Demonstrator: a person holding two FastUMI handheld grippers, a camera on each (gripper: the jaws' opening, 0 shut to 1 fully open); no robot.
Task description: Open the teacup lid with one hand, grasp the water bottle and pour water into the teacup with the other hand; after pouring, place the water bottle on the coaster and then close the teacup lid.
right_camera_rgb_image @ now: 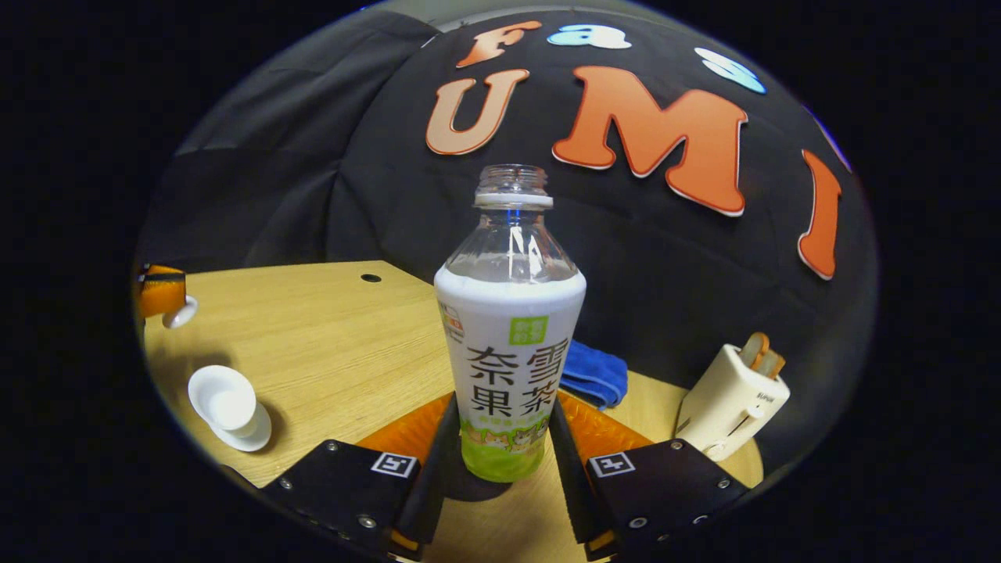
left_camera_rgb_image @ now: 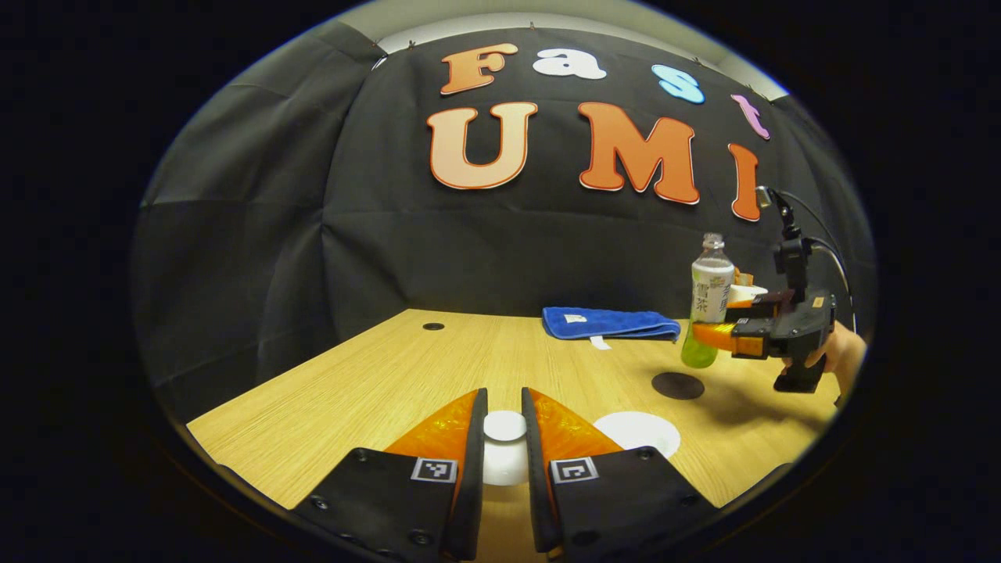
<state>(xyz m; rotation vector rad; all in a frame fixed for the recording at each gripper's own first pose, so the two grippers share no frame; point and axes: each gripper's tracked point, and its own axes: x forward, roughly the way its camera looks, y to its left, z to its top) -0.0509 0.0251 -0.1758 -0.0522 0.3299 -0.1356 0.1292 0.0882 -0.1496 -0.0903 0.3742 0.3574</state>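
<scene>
Since the water bottle point(right_camera_rgb_image: 508, 367) has no cap on its neck and is held low on the body, w/ most of its height above the fingers, a slip or early tilt is judged the main risk: water would be spilled on the surface point(left_camera_rgb_image: 375, 375) before the mouth is over the teacup point(right_camera_rgb_image: 225, 407). The cup is small & shallow, so overshoot from a fast pour is also likely. The water level can't be told behind the label.

R gripper point(right_camera_rgb_image: 504, 403): fingers are closed onto the bottle's lower part, one each side, bottle upright & centred between them. In the left gripper view the bottle point(left_camera_rgb_image: 710, 309) is seen lifted off the surface, near and above the dark coaster point(left_camera_rgb_image: 677, 385), w/ the right gripper point(left_camera_rgb_image: 723, 332) clamped on from the side.

L gripper point(left_camera_rgb_image: 504, 395): fingers narrow, pinched on the white lid point(left_camera_rgb_image: 504, 428), which sits right between the tips. A loose pinch on so small a piece could let it drop, poss. onto the cup. The teacup point(left_camera_rgb_image: 637, 434) lies uncovered just to the R of these fingers, between them and the coaster, so the pour path must be kept clear of the lid hand.

Further out, a blue cloth point(left_camera_rgb_image: 610, 322) is lying at the back of the surface, and a toaster point(right_camera_rgb_image: 731, 403) is seen beyond it to the R, both well apart from the cup.
</scene>
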